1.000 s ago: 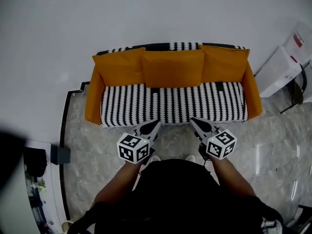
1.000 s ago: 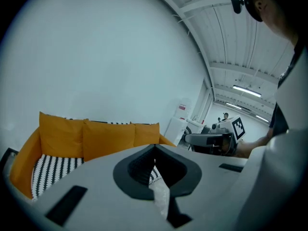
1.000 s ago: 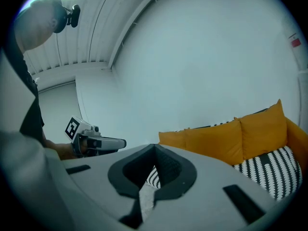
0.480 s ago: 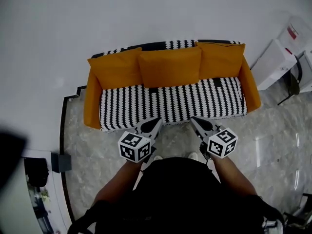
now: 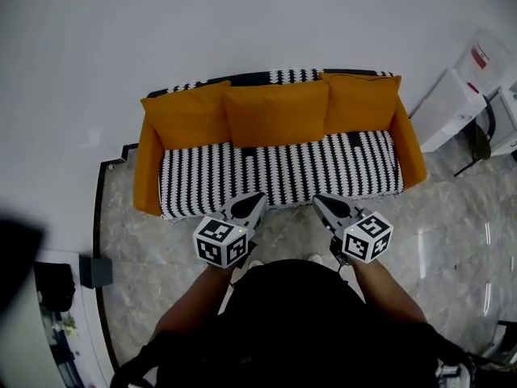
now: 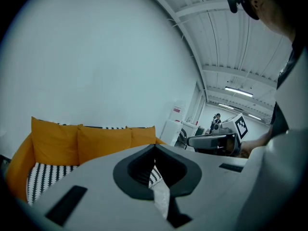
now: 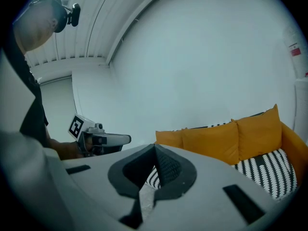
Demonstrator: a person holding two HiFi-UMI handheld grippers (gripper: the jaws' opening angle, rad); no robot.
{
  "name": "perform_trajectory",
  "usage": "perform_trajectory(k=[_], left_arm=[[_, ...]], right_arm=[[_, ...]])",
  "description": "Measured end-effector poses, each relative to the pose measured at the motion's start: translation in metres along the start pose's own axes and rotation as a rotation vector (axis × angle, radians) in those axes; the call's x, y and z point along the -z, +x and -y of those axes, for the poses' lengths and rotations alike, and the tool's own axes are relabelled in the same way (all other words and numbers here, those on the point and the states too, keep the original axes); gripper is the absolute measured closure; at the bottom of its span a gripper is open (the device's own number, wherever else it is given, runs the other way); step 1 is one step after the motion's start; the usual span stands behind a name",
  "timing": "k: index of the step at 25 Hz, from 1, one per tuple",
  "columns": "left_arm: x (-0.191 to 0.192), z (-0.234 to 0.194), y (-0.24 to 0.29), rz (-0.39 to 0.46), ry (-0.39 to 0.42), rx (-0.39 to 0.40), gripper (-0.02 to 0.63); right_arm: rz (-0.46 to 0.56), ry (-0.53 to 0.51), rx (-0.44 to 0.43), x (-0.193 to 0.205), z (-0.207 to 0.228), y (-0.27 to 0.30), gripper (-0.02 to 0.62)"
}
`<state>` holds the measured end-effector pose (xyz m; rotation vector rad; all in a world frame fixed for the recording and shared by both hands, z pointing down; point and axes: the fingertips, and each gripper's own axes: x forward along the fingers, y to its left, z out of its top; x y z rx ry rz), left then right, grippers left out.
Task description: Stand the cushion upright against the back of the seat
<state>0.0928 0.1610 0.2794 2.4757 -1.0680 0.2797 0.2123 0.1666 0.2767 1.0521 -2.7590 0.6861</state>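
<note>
Orange cushions (image 5: 277,113) hide most of the striped backrest (image 5: 283,77).

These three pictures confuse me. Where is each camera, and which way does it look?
Head view: on the person's head, looking steeply down at the sofa; arms, left tongs and right tongs show.
Left gripper view: on the left tongs, facing the sofa; right hand shows.
Right gripper view: on the right tongs, facing the sofa; left hand shows.
Shared: the orange cushions.
</note>
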Motion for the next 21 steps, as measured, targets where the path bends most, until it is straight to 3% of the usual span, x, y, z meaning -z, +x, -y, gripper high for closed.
perform_trajectory(k=[21], left_arm=[[-0.008,0.009,0.001,0.023,0.016,-0.005,0.589]], right_arm=[[0.015,0.025,0.008,0.003,0.007,-0.012,0.560]])
